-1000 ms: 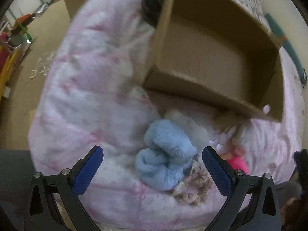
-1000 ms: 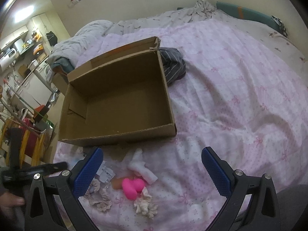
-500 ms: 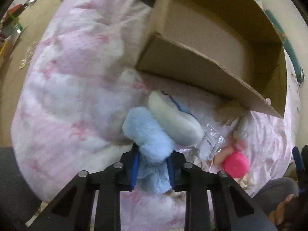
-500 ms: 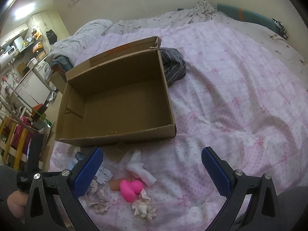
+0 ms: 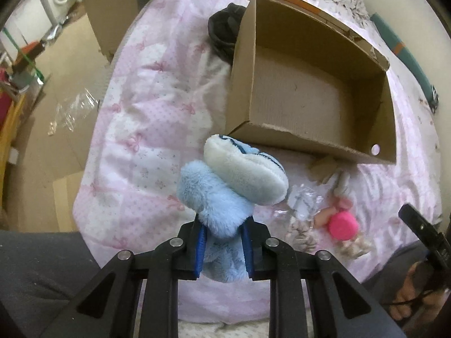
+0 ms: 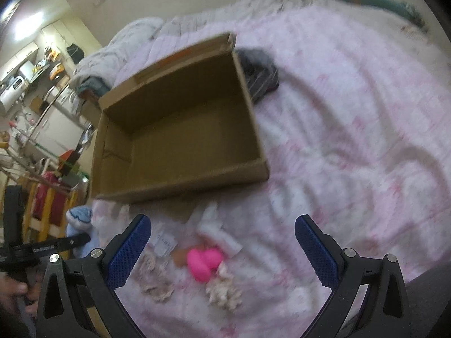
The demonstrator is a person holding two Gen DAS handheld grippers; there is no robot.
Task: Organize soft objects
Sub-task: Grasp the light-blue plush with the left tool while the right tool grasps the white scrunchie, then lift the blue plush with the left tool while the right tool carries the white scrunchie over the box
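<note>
Pinching the blue plush slipper (image 5: pixel 225 197) between its blue pads, the left gripper (image 5: pixel 224 246) holds it clear of the pink quilt (image 5: pixel 146 129) just before the empty cardboard box (image 5: pixel 310 95), while the right gripper (image 6: pixel 222 249) hovers spread wide over the pink toy (image 6: pixel 203 262), holding nothing.

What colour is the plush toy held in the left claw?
Light blue fur with a cream-white part, the plush toy shows best in the left wrist view.
</note>
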